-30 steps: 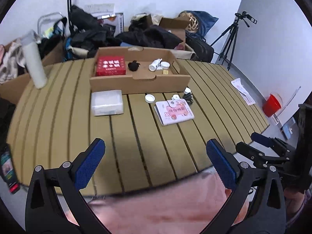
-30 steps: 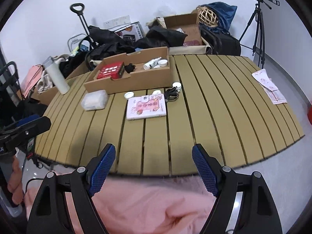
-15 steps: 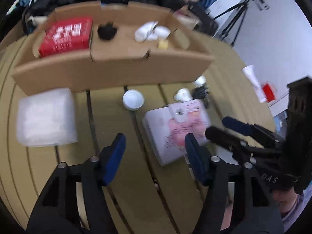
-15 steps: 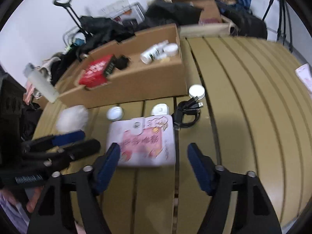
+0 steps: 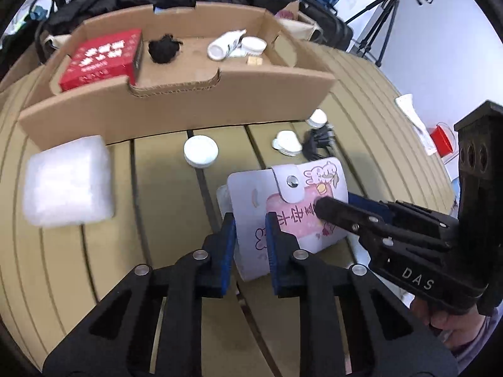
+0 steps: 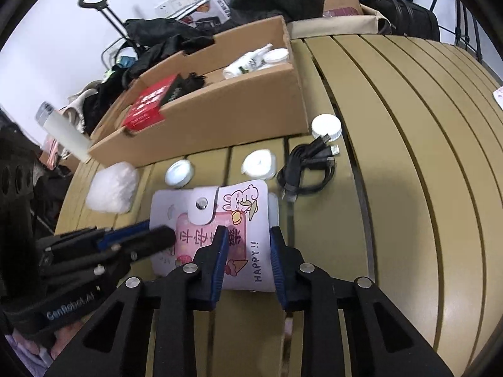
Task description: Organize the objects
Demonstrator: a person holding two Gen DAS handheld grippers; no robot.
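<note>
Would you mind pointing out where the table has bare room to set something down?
The slats right of the black cable are bare; so is the near strip below the white foam block. It is crowded between the cardboard box and the pink wallet.

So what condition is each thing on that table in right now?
White-and-pink snap-flap pouch: flap snapped shut, clamped from two sides.
Left gripper: jaws shut on the pouch's near-left edge.
Right gripper: jaws closing on the pouch's near-right edge.
Brown cardboard tray: open-topped, partly filled.
Black USB cable: coiled, loose on the slats.
Round white jar: lid on.
</note>
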